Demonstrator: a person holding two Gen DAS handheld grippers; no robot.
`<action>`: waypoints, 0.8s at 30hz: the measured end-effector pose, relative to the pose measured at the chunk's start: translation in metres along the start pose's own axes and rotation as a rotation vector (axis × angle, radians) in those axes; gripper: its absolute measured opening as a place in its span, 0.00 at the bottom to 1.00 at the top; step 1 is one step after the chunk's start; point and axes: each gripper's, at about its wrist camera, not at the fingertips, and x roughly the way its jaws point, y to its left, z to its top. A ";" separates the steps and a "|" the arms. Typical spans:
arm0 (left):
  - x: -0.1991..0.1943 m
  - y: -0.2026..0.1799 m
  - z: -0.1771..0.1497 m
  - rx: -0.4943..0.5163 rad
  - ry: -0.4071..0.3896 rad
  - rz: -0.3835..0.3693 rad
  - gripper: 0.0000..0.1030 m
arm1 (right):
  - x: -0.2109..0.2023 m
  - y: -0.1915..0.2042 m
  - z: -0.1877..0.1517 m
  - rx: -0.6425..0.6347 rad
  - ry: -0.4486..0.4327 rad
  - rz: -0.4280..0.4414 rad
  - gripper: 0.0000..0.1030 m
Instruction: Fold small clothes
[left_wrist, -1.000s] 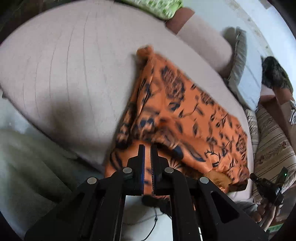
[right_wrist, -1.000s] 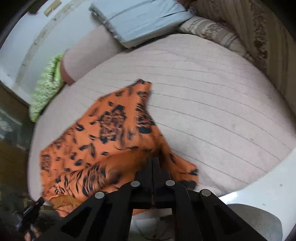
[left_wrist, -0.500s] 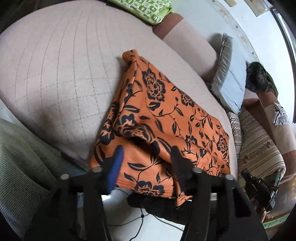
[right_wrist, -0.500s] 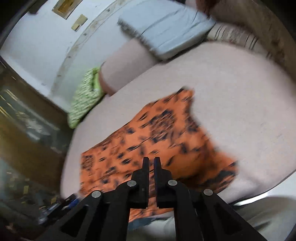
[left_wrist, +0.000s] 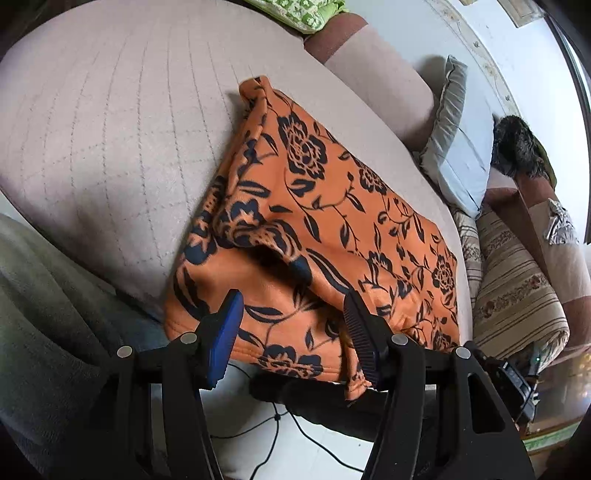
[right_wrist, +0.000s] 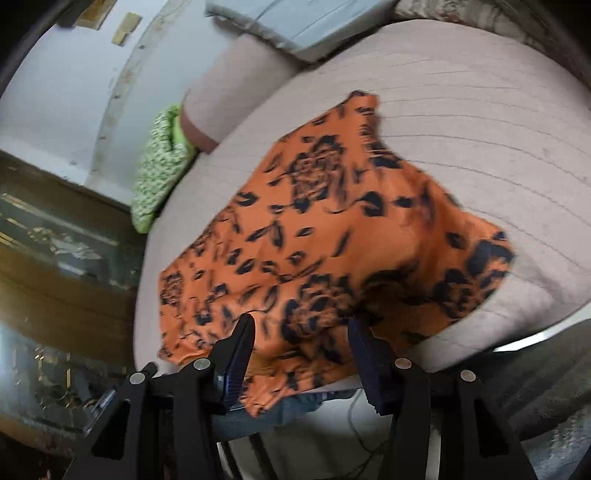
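Left gripper (left_wrist: 291, 314) w/ jaws apart, hovering at the near edge of the orange floral garment (left_wrist: 332, 206) — cloth lies loosely folded on the beige quilted cushion (left_wrist: 103, 122), its hem overhanging the front edge — nothing pinched.

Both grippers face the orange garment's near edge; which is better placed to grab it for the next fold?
Probably left. The left gripper stands open, steady, straddling the garment hem. The right gripper is mid-opening, its view blurred.

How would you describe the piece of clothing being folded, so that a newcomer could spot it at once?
Find the wide, pinkish quilted cushion that fills most of both views. On its near edge lies the orange garment, partly hanging over the rim. It is the only orange cloth, printed with dark flowers and leaves, unlike the green patterned pillow.
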 end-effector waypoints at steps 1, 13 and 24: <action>0.002 -0.002 -0.001 0.003 0.008 -0.001 0.55 | 0.000 -0.004 0.001 0.012 0.000 0.001 0.49; 0.064 -0.012 0.013 -0.110 0.176 -0.026 0.55 | 0.030 -0.032 0.028 0.172 0.061 -0.064 0.49; 0.030 -0.019 0.005 -0.033 0.086 -0.027 0.06 | 0.004 -0.022 0.042 0.075 -0.050 -0.122 0.05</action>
